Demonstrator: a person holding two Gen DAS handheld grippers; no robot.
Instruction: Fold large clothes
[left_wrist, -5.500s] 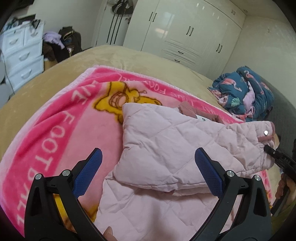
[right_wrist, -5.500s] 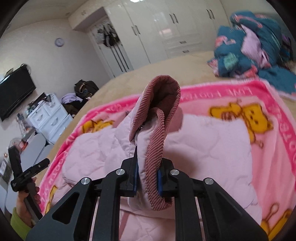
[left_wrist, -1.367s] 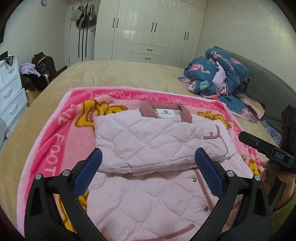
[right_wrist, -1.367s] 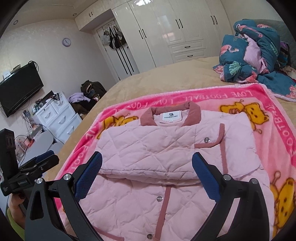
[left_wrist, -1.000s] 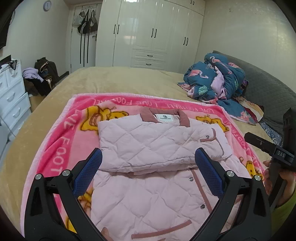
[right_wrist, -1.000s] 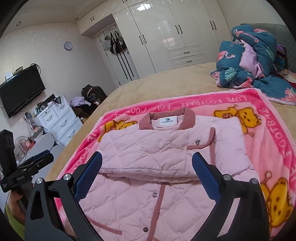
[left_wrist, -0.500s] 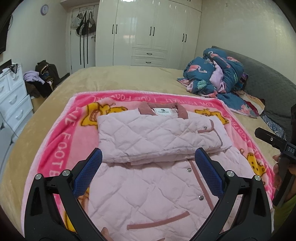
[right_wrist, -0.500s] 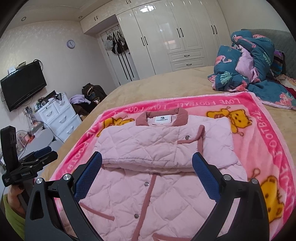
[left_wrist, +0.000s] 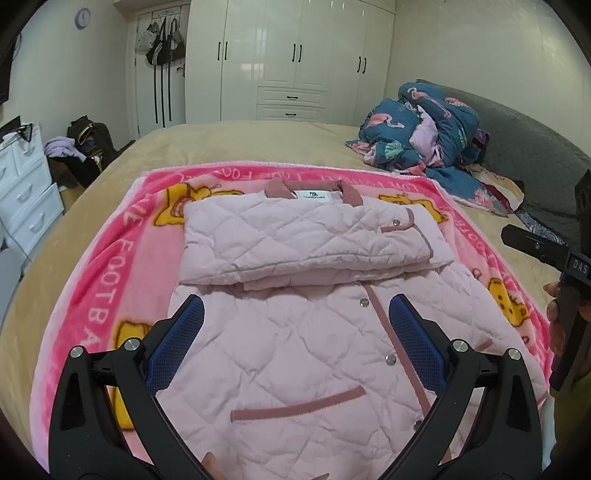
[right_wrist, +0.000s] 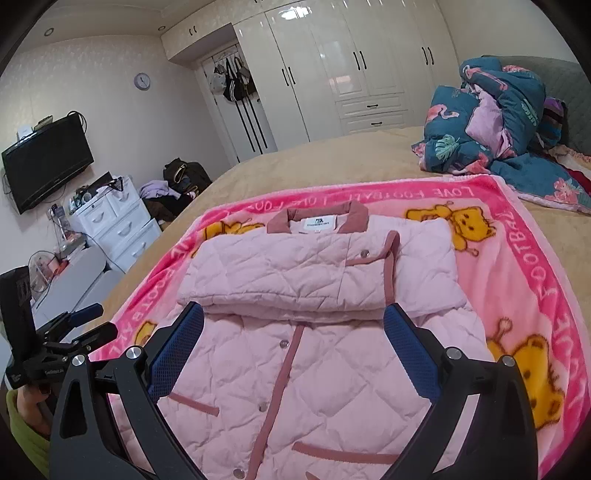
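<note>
A pale pink quilted jacket (left_wrist: 295, 332) lies flat on a pink cartoon blanket (left_wrist: 107, 280) on the bed, front up, collar at the far end. Both sleeves are folded across the chest in a stacked band (left_wrist: 306, 243). It also shows in the right wrist view (right_wrist: 306, 354). My left gripper (left_wrist: 295, 314) is open and empty above the jacket's lower half. My right gripper (right_wrist: 293, 321) is open and empty above the same part. The left gripper also shows at the left edge of the right wrist view (right_wrist: 74, 325), and the right gripper shows at the right edge of the left wrist view (left_wrist: 546, 247).
A heap of blue flamingo bedding (left_wrist: 424, 129) lies at the bed's far right, near a grey headboard (left_wrist: 535, 147). White wardrobes (left_wrist: 295, 59) stand behind. A white drawer unit (right_wrist: 114, 221), a wall television (right_wrist: 48, 162) and a clothes pile (left_wrist: 81, 147) are left of the bed.
5.5 s ago my right gripper was shut on the right sleeve's cuff; it has laid it across the chest and opened. Both grippers have since drawn back toward the jacket's hem.
</note>
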